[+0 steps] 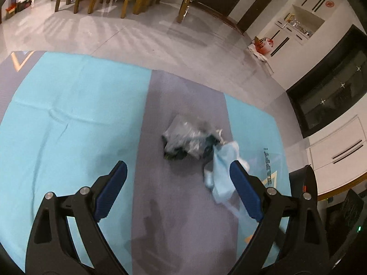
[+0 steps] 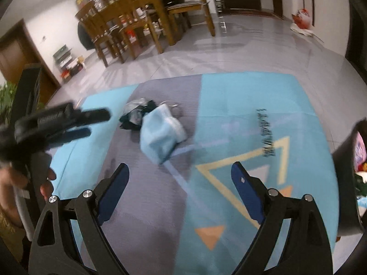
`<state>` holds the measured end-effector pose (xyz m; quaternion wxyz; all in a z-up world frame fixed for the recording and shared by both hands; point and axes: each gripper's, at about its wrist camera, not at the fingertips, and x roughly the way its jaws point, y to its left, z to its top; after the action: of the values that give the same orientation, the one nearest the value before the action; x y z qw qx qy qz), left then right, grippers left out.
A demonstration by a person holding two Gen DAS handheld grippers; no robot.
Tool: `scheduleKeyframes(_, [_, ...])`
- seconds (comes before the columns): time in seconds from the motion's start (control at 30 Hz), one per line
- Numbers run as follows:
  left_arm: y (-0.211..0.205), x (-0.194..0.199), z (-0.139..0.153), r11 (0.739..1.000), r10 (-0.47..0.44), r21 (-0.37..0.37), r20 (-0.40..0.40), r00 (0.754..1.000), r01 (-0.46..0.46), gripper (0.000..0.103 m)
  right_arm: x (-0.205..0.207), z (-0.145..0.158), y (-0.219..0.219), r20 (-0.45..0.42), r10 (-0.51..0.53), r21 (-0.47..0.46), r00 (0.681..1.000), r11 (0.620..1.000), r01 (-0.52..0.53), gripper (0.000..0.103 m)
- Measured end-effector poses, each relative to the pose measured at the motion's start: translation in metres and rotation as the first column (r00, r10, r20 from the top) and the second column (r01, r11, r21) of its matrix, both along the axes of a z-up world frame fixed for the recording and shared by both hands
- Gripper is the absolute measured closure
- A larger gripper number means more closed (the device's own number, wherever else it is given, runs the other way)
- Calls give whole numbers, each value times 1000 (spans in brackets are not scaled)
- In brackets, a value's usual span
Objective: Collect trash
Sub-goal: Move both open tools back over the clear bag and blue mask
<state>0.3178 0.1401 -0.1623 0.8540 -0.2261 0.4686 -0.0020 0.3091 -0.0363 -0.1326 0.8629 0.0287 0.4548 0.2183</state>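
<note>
Though blurred by motion in both views, lay in plain sight on the grey band of the floor mat (image 1: 75, 105): a crumpled silvery wrapper (image 1: 188, 139) with dark scraps at its edges, touching a pale blue cloth-like piece (image 1: 221, 174). Could not tell what either piece of trash really was, nor read the dark lettering on the mat's blue panel. Seen from the left wrist, left gripper (image 1: 180, 174) stood with jaws spread wide and nothing between the pads; wrapper sat ahead of the tips and slightly toward the right finger, while the blue piece ran partly behind that right finger, its lower end hidden. Seen from the right wrist, right gripper (image 2: 180, 174) likewise gaped, empty; blue piece (image 2: 160, 135) lay ahead of the tips, a little toward the left finger, with the wrapper (image 2: 135, 112) beyond it, farther left and half covered. Appeared smeared at that view's left edge: the left gripper (image 2: 91, 123), held by a hand (image 2: 45, 183) cut off by the frame. Farther off, ahead of both claws, wooden chairs (image 2: 119, 29) and a table on a pale tiled floor (image 1: 128, 39).
</note>
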Motion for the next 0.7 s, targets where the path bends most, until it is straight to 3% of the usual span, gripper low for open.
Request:
scheduleKeyframes(0.33, [-1,26,-18,999,-16,-41,-9,1000,16,14,32,-18,31,-51,-1,8,999,1000,2,14])
scheduleKeyframes(0.57, [-7,33,-25,999,-34,-24,-15,999,33,30,45,-30,52,-61,-12,8,998,1000,12,15])
scheduleKeyframes(0.7, [-11,36,-36,997,-64,-34,-41,997,63,40,52,-39,58,-83,-38,-13,996,999,37,34])
